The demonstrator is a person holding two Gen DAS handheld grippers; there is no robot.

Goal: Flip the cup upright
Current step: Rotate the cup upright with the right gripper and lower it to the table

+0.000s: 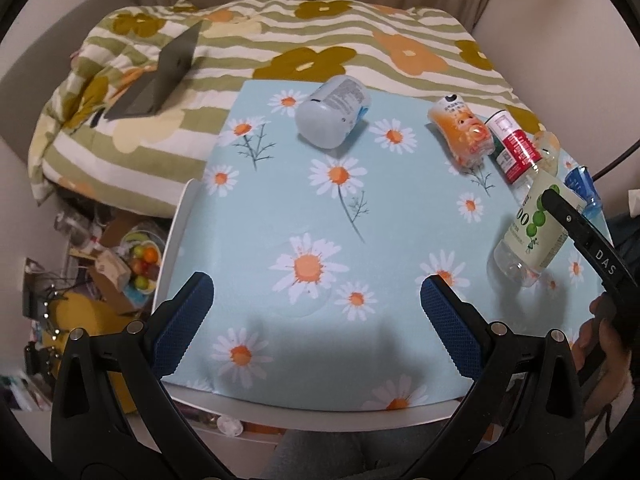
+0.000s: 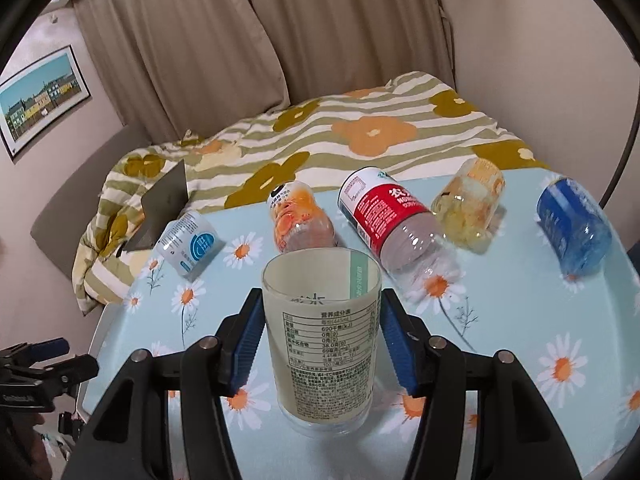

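The cup (image 2: pixel 322 340) is a cut-off clear bottle with a pale green label. In the right wrist view it stands open end up between the blue pads of my right gripper (image 2: pixel 320 304). The jaws sit against its sides. In the left wrist view the cup (image 1: pixel 528 232) shows at the right, tilted, with a black finger (image 1: pixel 576 224) of the right gripper across it. My left gripper (image 1: pixel 316 292) is open and empty above the daisy-print cloth (image 1: pixel 320 216), well left of the cup.
Other cut bottles lie on their sides at the table's far edge: a pale blue one (image 2: pixel 190 246), an orange one (image 2: pixel 298 218), a red-labelled one (image 2: pixel 384 216), a yellow one (image 2: pixel 470 204) and a blue one (image 2: pixel 572 228). A striped floral duvet (image 2: pixel 360 140) lies behind, clutter (image 1: pixel 120 264) at left.
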